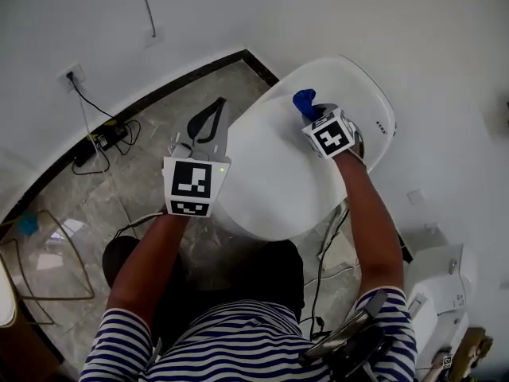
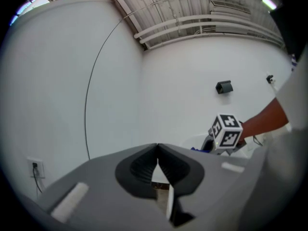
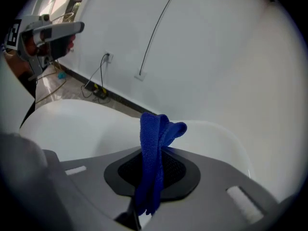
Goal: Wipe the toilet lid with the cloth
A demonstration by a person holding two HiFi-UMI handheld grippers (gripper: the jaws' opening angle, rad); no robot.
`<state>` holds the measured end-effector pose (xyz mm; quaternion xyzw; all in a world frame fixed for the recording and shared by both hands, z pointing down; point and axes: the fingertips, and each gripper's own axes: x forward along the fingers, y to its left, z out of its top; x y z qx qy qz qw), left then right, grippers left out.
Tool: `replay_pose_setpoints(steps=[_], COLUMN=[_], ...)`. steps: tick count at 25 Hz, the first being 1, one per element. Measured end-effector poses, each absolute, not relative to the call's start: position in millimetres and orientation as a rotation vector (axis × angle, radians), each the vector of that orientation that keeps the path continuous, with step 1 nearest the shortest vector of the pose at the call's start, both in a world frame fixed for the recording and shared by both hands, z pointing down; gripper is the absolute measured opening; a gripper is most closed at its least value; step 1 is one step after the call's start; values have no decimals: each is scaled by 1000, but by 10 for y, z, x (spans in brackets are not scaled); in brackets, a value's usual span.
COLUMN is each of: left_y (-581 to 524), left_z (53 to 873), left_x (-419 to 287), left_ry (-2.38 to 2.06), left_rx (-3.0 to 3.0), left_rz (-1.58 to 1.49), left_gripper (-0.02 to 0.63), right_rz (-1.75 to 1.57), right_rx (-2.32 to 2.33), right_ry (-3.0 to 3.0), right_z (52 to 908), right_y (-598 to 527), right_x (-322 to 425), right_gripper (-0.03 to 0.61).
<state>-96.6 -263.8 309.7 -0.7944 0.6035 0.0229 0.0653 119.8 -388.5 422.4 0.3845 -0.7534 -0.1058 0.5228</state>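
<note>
Blue cloth standing upright, pinched in right claw, over toilet lid

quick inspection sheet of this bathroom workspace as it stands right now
surface: toilet lid closed, white, no stains seen
job's things: blue cloth bunched, over the lid's far end; whether it touches the lid cannot be told
clutter: wire frame on the floor at left
tools: left tool shut, empty, beside the lid's left edge; right tool shut on the blue cloth
cables: black cable runs from the wall socket to the floor; second cable hangs beside the toilet
surroundings: tile floor marbled, white walls, dark skirting
</note>
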Motion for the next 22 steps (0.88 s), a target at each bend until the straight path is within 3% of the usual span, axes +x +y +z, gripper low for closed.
replay_pose_setpoints(steps=[9,22], left_y=[-2562,-2721], left_z=[3148,3122], left_x=[-1202,-1005], left_ry=[1891,1895], left_rx=[-2359,-2414], left_rz=[35,94], left_gripper=[5,5], right_rz=[-108,-170], right_rx=[791,697], right_ry=[-1578,-1461], right_z=[4546,4718], right_y=[-4430,-4616], right_x=[1245,1148], right_gripper=[60,61])
